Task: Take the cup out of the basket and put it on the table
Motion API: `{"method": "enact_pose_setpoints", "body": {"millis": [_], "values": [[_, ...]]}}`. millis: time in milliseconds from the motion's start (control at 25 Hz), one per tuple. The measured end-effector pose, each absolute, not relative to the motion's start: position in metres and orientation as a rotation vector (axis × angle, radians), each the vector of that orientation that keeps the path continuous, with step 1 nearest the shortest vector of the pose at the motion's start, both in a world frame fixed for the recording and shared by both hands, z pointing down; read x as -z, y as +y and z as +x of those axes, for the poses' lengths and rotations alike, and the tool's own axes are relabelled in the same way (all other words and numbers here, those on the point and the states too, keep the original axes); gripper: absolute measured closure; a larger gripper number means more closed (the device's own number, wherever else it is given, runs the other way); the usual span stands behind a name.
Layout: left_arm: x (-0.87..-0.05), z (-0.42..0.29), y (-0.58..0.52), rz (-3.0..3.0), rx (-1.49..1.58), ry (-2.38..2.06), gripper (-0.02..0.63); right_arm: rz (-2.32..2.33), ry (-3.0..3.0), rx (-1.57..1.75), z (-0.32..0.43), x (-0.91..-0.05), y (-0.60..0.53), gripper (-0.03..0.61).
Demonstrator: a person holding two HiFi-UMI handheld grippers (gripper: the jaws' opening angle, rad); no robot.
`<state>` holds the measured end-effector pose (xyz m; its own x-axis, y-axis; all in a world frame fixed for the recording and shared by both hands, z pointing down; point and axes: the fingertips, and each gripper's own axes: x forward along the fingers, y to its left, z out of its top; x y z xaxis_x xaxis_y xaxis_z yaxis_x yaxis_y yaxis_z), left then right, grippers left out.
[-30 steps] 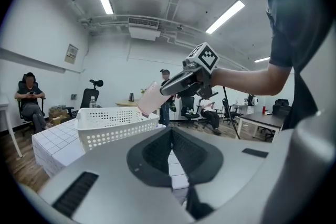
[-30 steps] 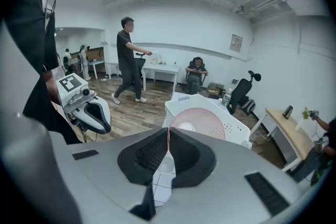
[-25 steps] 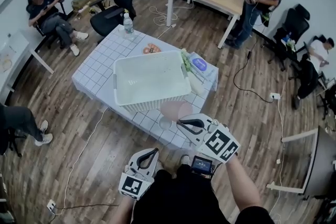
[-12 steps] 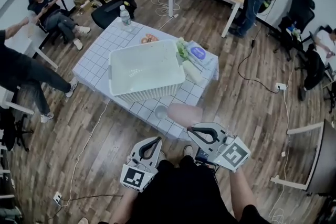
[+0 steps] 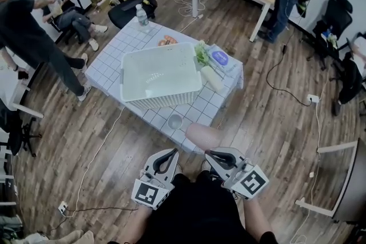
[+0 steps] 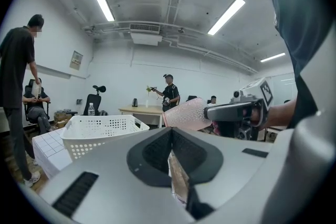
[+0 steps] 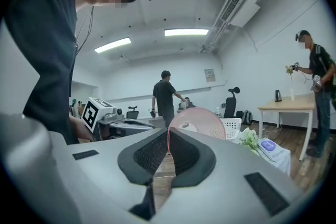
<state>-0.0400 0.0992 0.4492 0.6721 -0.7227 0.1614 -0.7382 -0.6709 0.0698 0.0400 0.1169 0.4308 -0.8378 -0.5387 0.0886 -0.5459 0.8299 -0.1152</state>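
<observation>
The pink cup (image 5: 202,136) hangs in the air just off the near edge of the checked table (image 5: 130,43), lying sideways. My right gripper (image 5: 211,153) is shut on its rim; in the right gripper view the cup (image 7: 198,122) fills the space just past the closed jaws (image 7: 169,132). The white basket (image 5: 162,76) stands on the table's middle, apart from the cup. My left gripper (image 5: 170,153) is shut with nothing in it, beside the right one and close to my body. From the left gripper view I see the cup (image 6: 186,114), the right gripper (image 6: 237,110) and the basket (image 6: 102,131).
A small clear cup (image 5: 175,121) stands on the table near its front edge. Greens and packets (image 5: 214,60) lie right of the basket, a water bottle (image 5: 142,15) at the far corner. A person (image 5: 34,37) walks at the left. Cables cross the wooden floor.
The right gripper has drawn the pink cup back from over the table's edge toward my body. The left gripper moved slightly. A person has walked in at the left.
</observation>
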Motion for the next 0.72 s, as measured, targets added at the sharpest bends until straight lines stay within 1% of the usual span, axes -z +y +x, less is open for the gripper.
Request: {"method": "enact_pose_setpoints", "body": {"millis": [280, 720], "values": [[-0.443, -0.03, 0.103, 2.743, -0.146, -1.216, 0.606, 0.788, -3.013, -0.195, 0.034, -0.427, 0.124, 0.549], [-0.438, -0.036, 0.102, 2.719, -0.146, -1.269, 0.606, 0.69, -3.037, -0.143, 0.027, -0.416, 0.116, 0.549]]}}
